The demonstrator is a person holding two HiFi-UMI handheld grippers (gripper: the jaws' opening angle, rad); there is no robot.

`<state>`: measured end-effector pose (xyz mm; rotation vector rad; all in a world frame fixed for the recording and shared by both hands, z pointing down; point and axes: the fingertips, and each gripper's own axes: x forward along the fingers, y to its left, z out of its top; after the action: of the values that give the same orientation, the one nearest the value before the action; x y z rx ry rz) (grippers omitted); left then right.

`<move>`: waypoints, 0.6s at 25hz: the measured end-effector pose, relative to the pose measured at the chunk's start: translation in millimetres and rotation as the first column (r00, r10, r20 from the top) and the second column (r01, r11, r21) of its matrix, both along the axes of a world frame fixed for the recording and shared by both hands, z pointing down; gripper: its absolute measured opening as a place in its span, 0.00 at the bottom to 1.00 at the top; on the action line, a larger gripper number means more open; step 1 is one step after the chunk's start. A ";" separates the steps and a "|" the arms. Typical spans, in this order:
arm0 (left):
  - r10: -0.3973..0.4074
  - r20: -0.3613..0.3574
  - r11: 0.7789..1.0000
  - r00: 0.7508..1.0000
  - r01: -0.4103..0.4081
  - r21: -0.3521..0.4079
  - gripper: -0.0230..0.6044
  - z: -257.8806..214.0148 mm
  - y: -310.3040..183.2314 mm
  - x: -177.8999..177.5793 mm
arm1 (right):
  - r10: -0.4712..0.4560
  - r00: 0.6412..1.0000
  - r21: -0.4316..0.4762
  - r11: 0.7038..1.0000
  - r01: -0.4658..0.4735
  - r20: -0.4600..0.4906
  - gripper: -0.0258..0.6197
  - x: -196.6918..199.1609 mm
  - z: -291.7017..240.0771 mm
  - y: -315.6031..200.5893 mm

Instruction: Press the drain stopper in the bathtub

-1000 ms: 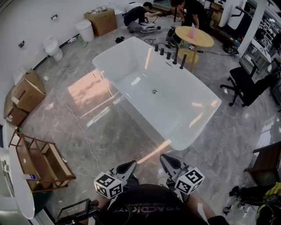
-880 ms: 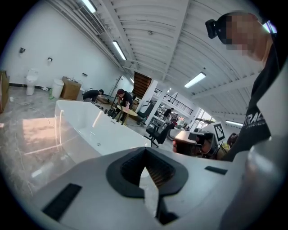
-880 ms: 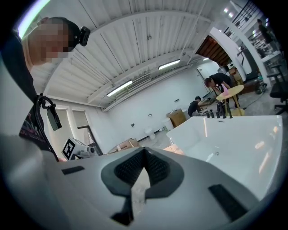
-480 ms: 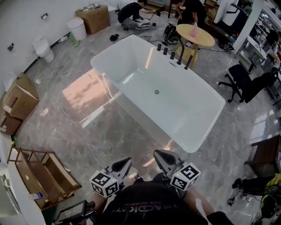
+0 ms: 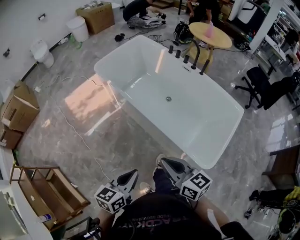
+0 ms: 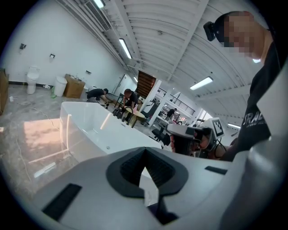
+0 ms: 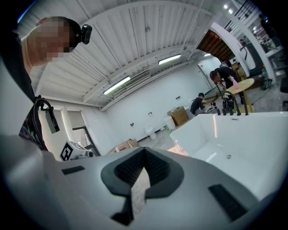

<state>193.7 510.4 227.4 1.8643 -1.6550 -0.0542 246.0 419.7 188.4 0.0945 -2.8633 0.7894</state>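
Note:
The white bathtub (image 5: 197, 123) stands slantwise on the grey marble floor ahead of me. Its small round drain stopper (image 5: 168, 99) sits mid-floor of the tub, dry and uncovered. My left gripper (image 5: 128, 178) and right gripper (image 5: 168, 164) are held low by my body, short of the tub's near corner, both shut and holding nothing. In the left gripper view the tub (image 6: 85, 128) lies beyond the shut left gripper (image 6: 145, 170). The right gripper view shows the stopper (image 7: 228, 157) far past the shut right gripper (image 7: 143, 174).
Black tap fittings (image 5: 187, 59) line the tub's far rim, with a round wooden table (image 5: 211, 34) behind. An office chair (image 5: 260, 89) stands right. Cardboard boxes (image 5: 18, 112), a wooden crate (image 5: 47, 192), a toilet (image 5: 40, 51) and a floor cable (image 5: 77, 129) lie left. People (image 5: 140, 9) work at the back.
I have stepped closer to the tub, so it sits lower and nearer in the head view. The right gripper has edged forward toward the tub's near corner; both stay shut.

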 end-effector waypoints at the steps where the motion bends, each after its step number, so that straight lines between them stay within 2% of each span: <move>1: -0.009 0.004 1.000 1.000 0.009 -0.003 0.04 -0.3 -7.2 -6.3 | -0.008 1.000 -0.004 1.000 0.008 0.004 0.06 -6.6 0.6 -7.7; 7: -0.045 0.035 0.999 0.998 0.046 -0.013 0.04 -6.1 -59.4 -40.9 | -0.045 0.998 -0.009 0.999 0.045 0.039 0.06 -46.3 -2.8 -63.5; 15: 0.006 0.054 1.000 0.998 -0.004 -0.024 0.04 -9.9 -137.2 -58.5 | -0.003 0.998 -0.023 1.000 0.005 0.061 0.06 -58.9 -2.3 -133.9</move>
<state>135.2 373.2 217.5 1.8672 -1.6804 0.0186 187.1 285.9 186.1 0.0633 -2.9093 0.8378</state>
